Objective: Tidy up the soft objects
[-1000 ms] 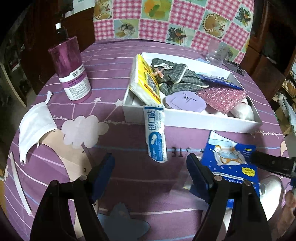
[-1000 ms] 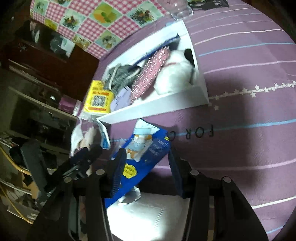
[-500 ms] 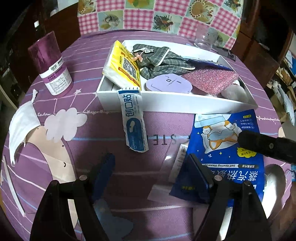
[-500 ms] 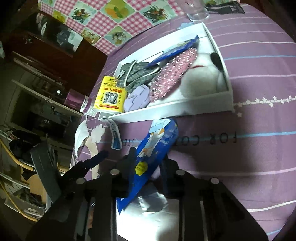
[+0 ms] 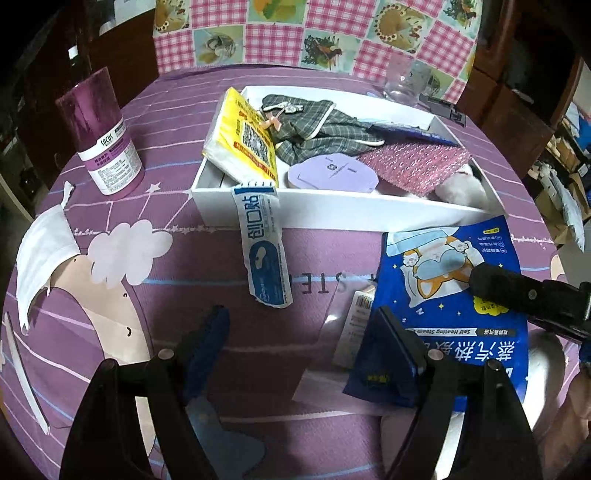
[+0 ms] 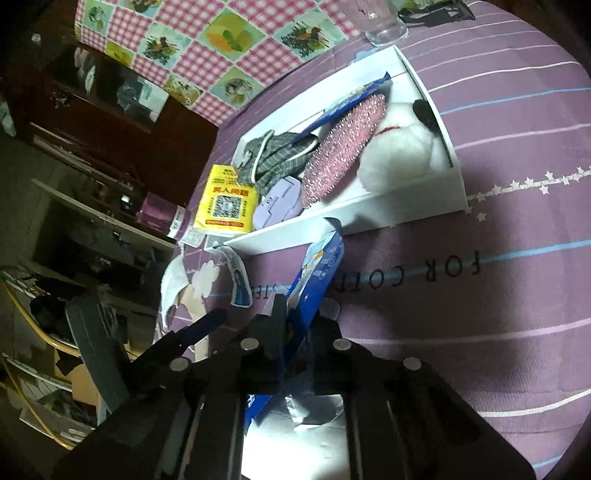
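Note:
My right gripper (image 6: pixel 299 325) is shut on a blue steam eye-mask packet (image 6: pixel 314 277) and holds it tilted up just in front of the white box (image 6: pixel 369 218). The packet also shows in the left wrist view (image 5: pixel 450 295), with a right finger (image 5: pixel 524 295) lying across it. My left gripper (image 5: pixel 303 339) is open and empty above the purple cloth, beside the packet's left corner. A blue-and-white bandage packet (image 5: pixel 264 251) leans against the box's front wall (image 5: pixel 332 214). The box holds a yellow tissue pack (image 5: pixel 243 136), plaid cloth (image 5: pixel 317 125), a pink sponge (image 5: pixel 413 166) and a white plush (image 6: pixel 399 147).
A purple canister (image 5: pixel 103 136) stands at the left. A white face mask (image 5: pixel 40 258) lies at the table's left edge. A glass (image 5: pixel 404 81) stands behind the box. A clear plastic sleeve (image 5: pixel 332 354) lies under the blue packet. A checked cushion (image 5: pixel 314 33) is behind the table.
My right gripper closed on the blue packet and lifted it on edge toward the box. My left gripper moved forward and right, staying open.

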Demonstrator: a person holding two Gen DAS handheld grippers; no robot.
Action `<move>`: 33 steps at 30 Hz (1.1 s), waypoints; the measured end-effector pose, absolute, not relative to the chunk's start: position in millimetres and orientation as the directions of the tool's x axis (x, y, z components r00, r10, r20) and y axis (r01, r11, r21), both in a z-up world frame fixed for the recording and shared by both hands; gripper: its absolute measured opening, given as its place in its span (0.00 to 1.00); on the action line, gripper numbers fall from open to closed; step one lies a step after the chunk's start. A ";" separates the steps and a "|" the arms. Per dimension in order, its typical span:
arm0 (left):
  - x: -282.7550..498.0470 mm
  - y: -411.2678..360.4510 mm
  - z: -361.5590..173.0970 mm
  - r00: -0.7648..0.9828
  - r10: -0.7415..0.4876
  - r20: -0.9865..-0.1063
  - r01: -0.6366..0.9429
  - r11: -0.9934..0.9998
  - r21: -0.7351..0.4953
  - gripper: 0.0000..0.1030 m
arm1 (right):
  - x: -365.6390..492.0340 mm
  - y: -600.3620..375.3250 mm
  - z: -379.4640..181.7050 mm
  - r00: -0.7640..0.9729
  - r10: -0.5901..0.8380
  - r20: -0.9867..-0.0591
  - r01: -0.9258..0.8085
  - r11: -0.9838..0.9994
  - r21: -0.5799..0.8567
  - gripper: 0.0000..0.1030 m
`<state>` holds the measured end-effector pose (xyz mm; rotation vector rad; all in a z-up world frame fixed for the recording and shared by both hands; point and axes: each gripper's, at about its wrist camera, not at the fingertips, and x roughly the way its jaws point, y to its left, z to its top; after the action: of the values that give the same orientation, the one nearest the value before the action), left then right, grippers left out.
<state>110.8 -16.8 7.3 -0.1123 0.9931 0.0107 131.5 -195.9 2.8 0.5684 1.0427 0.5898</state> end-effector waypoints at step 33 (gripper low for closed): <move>129.8 30.5 6.7 0.660 -0.163 -0.733 -0.063 0.960 -0.271 0.73 | 119.9 -251.3 13.8 0.497 0.738 -0.455 -0.130 0.582 0.802 0.05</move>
<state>129.8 30.5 6.7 -0.2851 0.8508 -0.0576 119.9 -251.3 13.8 0.7844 0.9017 0.5966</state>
